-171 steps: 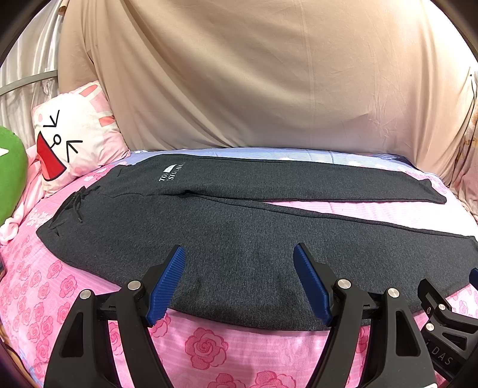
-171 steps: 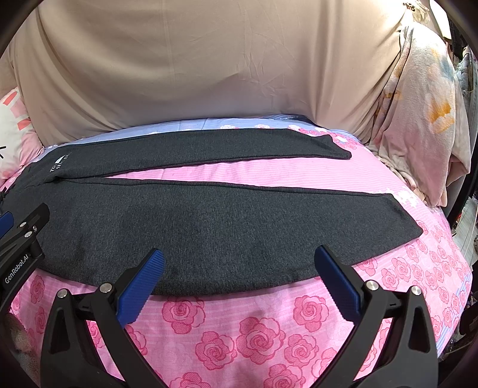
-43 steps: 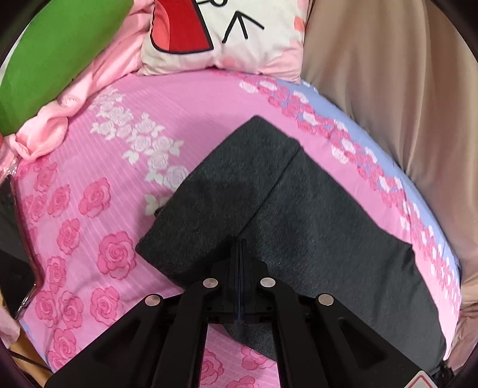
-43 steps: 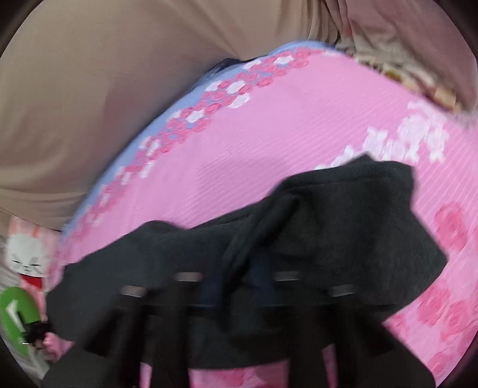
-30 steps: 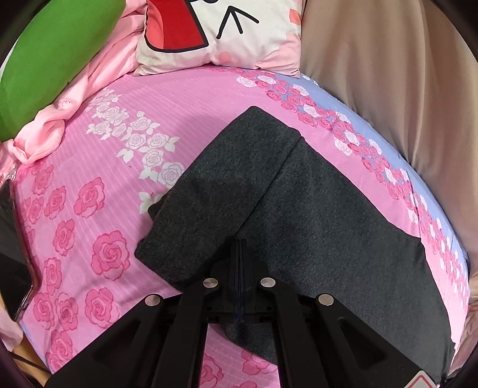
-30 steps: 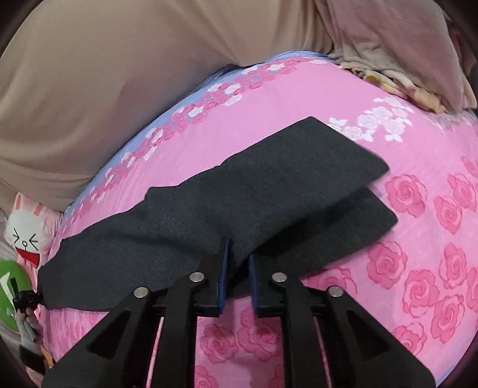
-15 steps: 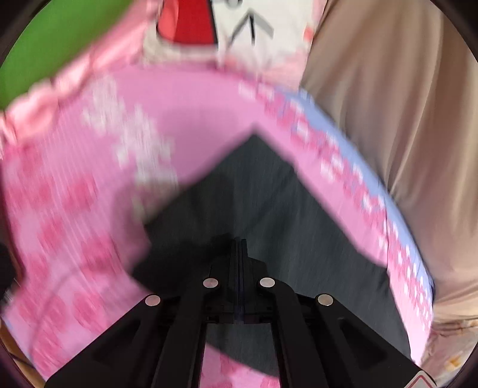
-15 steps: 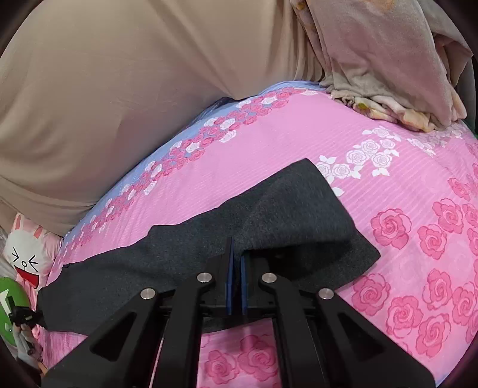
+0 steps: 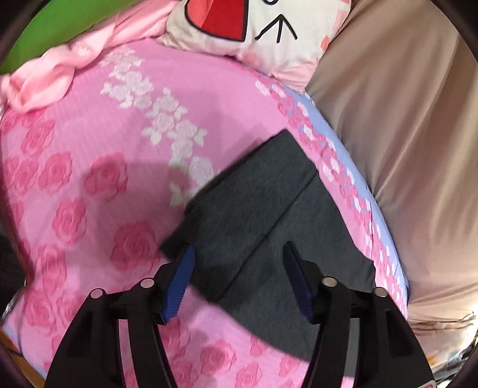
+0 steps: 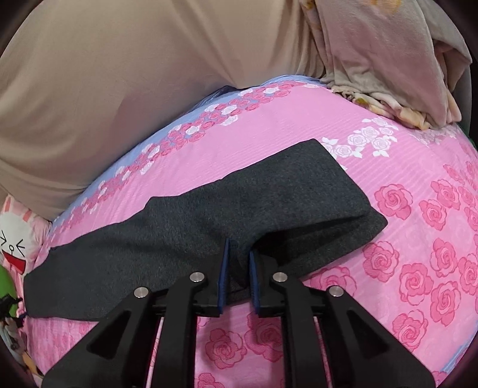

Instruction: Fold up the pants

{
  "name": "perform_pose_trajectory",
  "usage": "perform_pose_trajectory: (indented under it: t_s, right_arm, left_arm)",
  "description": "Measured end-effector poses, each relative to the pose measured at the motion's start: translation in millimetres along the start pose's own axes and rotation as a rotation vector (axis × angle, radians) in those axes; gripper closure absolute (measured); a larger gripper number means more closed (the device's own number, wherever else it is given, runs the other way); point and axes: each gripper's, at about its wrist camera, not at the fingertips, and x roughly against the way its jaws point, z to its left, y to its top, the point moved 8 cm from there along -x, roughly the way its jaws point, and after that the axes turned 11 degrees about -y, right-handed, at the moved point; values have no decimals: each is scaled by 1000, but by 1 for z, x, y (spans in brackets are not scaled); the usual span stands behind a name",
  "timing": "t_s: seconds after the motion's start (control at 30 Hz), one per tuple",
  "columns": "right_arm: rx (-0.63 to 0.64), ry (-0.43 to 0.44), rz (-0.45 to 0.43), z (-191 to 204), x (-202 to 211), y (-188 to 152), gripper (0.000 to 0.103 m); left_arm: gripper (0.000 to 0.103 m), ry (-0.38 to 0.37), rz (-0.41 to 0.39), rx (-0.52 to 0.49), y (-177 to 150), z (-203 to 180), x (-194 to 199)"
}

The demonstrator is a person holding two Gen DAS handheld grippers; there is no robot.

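Observation:
The dark grey pants (image 9: 263, 215) lie on the pink rose bedsheet (image 9: 89, 179), one leg laid over the other. In the left wrist view the waist end lies just beyond my left gripper (image 9: 239, 265), which is open with blue pads either side of the cloth and holds nothing. In the right wrist view the pants (image 10: 239, 203) stretch to the left, their leg ends at the right. My right gripper (image 10: 238, 259) has its blue pads a small gap apart, with a fold of the upper leg's near edge between them.
A white cartoon pillow (image 9: 263, 27) and a green cushion (image 9: 59, 24) sit beyond the waist end. A beige cover (image 10: 149, 74) rises along the far side of the bed. Crumpled pinkish bedding (image 10: 388, 59) lies past the leg ends.
My left gripper has opened and let go of the waist end, which now lies flat. My right gripper's pads have parted slightly, and the upper leg has settled flatter onto the lower one.

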Motion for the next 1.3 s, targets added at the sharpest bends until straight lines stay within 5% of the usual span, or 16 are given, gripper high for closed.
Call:
perform_pose_trajectory:
  t_s: [0.07,0.17,0.2,0.27,0.33,0.4,0.43,0.7,0.73,0.83,0.93,1.2,1.3]
  right_arm:
    - [-23,13,-2,-2,3,-1,82]
    - [-35,20,-11,-1,7,-5,78]
    - [-27,25,-17,2,9,-6,77]
    - [0,24,-28,8,11,-6,69]
    - [16,17,-26,11,10,-7,67]
    - [17,15,-23,11,10,-8,67]
    - [12,14,-23,11,9,-8,67]
    - [14,9,-12,10,7,-9,67]
    - [11,7,-11,10,6,-9,67]
    - [8,12,-11,9,6,-9,67]
    - [13,12,2,9,4,-10,66]
    - [27,2,22,12,0,-12,65]
    - [24,0,18,11,0,-11,65]
  left_arm:
    - [69,36,25,44,4,5,-1]
    - [68,53,24,105,-2,10,16]
    - [65,63,21,99,-6,11,21]
    - [43,49,76,103,-21,14,14]
    - [41,27,57,125,-25,17,10]
    - [63,0,38,110,-20,11,9]
    - [98,-10,39,126,-15,9,7]
    - [99,-276,-76,-102,50,-124,56]
    - [98,-258,-84,-131,51,-127,58]
    - [98,-126,9,-161,40,-91,18]
    - [98,-46,158,-59,13,-19,-29]
    - [87,-164,160,50,-19,13,-8]
    - [71,-240,150,102,-15,6,-18]
